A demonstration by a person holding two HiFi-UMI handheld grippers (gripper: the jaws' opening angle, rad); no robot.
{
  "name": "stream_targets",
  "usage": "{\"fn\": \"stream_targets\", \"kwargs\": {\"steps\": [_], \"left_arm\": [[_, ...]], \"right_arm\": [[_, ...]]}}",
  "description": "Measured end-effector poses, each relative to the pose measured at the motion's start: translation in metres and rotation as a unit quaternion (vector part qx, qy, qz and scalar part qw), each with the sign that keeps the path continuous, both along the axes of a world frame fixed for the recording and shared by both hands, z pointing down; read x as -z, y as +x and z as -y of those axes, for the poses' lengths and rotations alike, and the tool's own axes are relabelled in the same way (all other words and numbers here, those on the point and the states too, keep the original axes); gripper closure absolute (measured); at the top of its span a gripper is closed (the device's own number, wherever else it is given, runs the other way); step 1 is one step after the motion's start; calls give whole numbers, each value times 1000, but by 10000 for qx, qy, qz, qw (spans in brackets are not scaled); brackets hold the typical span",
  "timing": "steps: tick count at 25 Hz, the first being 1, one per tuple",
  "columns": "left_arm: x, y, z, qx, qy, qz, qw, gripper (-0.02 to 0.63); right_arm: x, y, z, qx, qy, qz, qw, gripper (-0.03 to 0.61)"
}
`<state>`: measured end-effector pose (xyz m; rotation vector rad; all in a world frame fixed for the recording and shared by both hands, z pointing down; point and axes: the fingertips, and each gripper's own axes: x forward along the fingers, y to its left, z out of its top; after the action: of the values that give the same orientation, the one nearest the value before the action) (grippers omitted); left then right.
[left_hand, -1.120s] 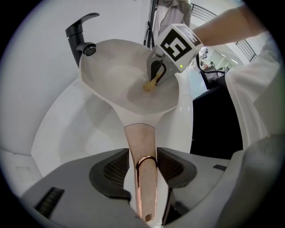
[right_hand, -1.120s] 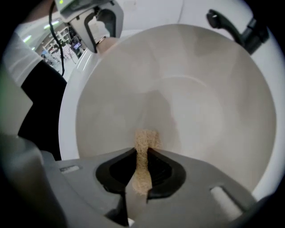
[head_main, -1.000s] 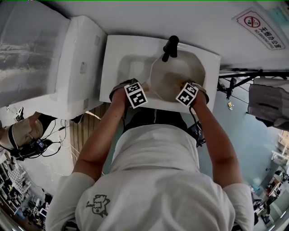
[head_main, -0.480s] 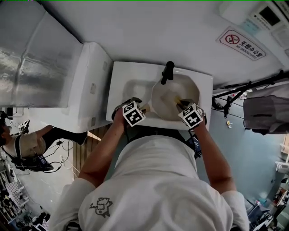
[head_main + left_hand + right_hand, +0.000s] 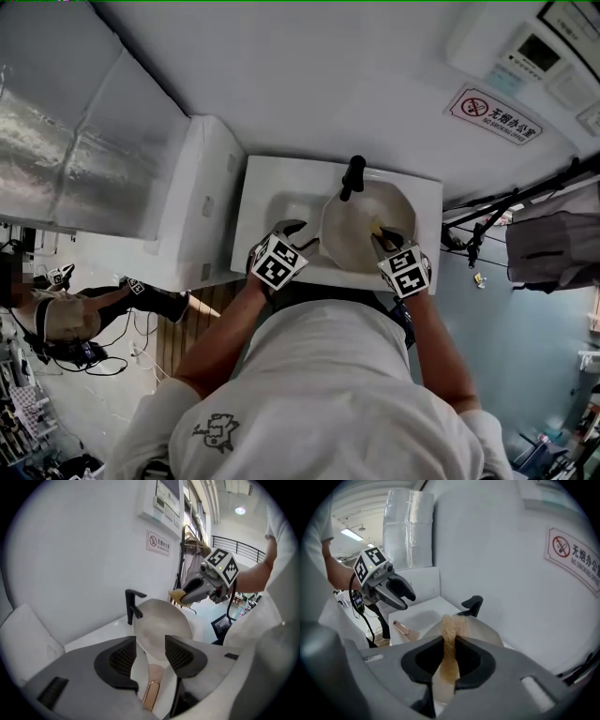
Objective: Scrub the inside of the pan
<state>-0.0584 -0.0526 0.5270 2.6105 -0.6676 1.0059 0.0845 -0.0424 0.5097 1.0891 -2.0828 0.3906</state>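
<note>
A pale round pan (image 5: 364, 228) lies in the white sink (image 5: 267, 187) under a black tap (image 5: 352, 177). Its pink-gold handle (image 5: 151, 692) points toward me. My left gripper (image 5: 298, 238) is open; the handle shows between and below its jaws in the left gripper view, and from the right gripper view the gripper (image 5: 399, 591) hangs above the handle (image 5: 400, 629), apart from it. My right gripper (image 5: 380, 234) is shut on a tan sponge (image 5: 450, 641), which reaches over the pan's inside (image 5: 483, 629). The left gripper view also catches the sponge (image 5: 177, 595) over the pan's far rim.
A white cabinet (image 5: 204, 202) adjoins the sink on the left. On the wall behind are a no-smoking sign (image 5: 494, 116) and a control panel (image 5: 527, 49). At the right a grey bag (image 5: 553, 236) hangs on a black stand. A person (image 5: 66, 314) sits on the floor at left.
The head view has shifted, so the sink sits lower in frame. Both grippers stay at the sink's front edge, the right one still with the sponge over the pan.
</note>
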Motion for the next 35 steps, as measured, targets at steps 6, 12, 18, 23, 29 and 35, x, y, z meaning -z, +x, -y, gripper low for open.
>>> {"fn": "stream_targets", "kwargs": {"steps": [6,12,18,23,29,35], "left_arm": [[68,16,6,346,202,-1189,9921,498],[119,17,14,758,577,-1946,9762,606],[159,33,-8,1069,792,-2525,9584,611],[165,60,-43,1249,746,-2603,9545,612],[167,101,-103,1289,802,-2566,9545,612],[170,128,-175,1422,928,-2493,9534,611]], "right_arm": [[49,7,1,-205,545,430,9974,515],[84,18,-3,-230,959,671,9929,515],[112,43,-17,-172,1252,891,9880,515],[119,61,-44,-2,1274,1038,9864,515],[120,85,-101,188,1298,1254,9834,517],[115,110,-163,284,1325,1523,9790,517]]}}
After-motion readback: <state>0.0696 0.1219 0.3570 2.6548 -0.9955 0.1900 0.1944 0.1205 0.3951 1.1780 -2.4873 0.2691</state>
